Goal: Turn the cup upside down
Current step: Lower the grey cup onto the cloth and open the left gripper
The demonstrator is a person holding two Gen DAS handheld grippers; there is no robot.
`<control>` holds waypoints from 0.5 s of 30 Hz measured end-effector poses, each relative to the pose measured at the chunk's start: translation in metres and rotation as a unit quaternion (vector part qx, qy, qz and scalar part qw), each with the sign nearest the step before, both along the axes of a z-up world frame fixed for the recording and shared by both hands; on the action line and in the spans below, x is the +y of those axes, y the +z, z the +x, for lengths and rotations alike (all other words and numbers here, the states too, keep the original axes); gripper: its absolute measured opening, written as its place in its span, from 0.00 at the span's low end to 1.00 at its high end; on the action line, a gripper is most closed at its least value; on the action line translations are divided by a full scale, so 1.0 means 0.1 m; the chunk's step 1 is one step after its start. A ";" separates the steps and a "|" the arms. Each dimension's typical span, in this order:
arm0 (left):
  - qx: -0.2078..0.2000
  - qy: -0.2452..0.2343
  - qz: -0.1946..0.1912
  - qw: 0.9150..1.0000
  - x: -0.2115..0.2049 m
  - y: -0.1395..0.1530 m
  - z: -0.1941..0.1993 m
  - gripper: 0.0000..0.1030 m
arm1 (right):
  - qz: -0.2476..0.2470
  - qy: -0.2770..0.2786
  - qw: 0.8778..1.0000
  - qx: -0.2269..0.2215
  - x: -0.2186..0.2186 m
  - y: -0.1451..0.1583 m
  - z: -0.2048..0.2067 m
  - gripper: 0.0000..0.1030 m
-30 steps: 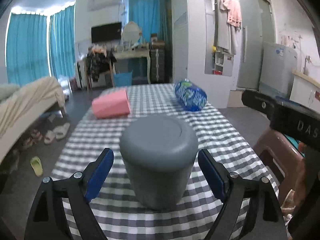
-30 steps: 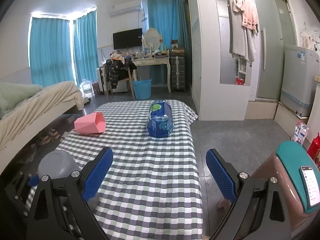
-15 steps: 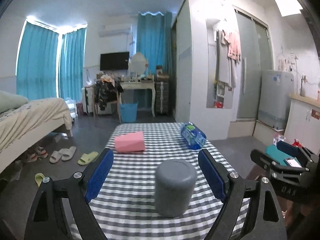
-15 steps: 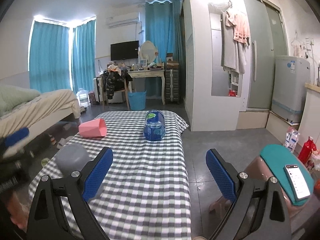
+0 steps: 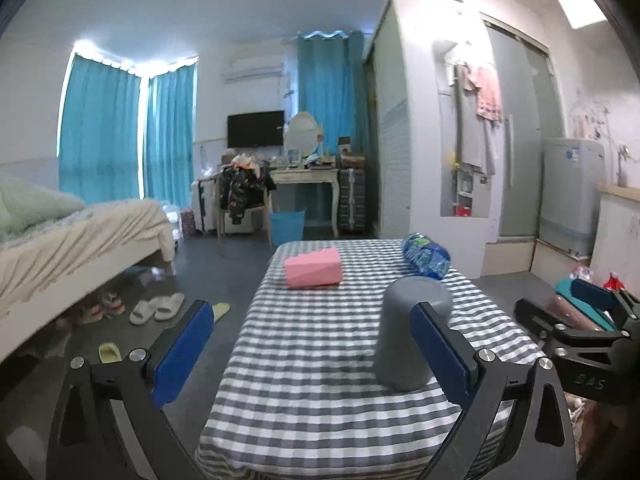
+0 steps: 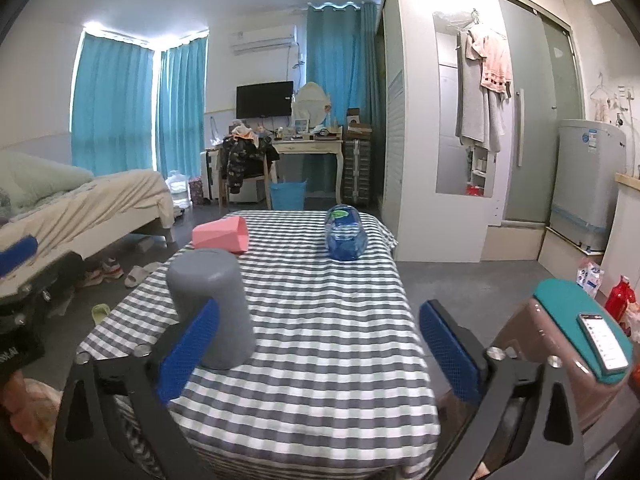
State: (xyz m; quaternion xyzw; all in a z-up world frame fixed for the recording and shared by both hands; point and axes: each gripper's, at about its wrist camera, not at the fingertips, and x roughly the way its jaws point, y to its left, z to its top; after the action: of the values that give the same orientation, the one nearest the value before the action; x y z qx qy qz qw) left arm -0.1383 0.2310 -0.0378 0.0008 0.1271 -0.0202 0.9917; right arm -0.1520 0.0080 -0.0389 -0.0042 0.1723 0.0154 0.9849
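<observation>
- Bedroom with a checked table (image 5: 320, 360); grey cup (image 5: 408, 332) stands mouth-down, centre right.
- Left gripper (image 5: 312, 356) and right gripper (image 6: 320, 344) gape wide, empty.
- Risk, I judge: a sideways swing could topple the cup.

Ahead of my fingers: grey floor, white walls. Teal curtains (image 5: 132, 136) glow with daylight, far left. Bed (image 5: 76, 240) to my left, slippers (image 5: 157, 309) on the floor just beside it. Straight ahead, a wall TV (image 6: 264, 99) above a white dressing table (image 6: 313, 146). White wardrobe (image 6: 430, 128) off right; washing machine (image 6: 588, 184) beyond it.
</observation>
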 end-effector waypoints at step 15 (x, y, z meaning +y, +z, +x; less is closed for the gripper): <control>0.007 0.015 -0.022 1.000 0.14 -0.23 0.12 1.00 | -0.016 -0.003 1.000 -0.008 0.08 -0.15 0.07 1.00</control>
State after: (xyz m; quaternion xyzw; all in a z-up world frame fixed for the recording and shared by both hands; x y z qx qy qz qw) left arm -0.1265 0.2447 -0.0608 -0.0233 0.1331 -0.0086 0.9908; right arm -0.1454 0.0164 -0.0541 -0.0198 0.1651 0.0100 0.9860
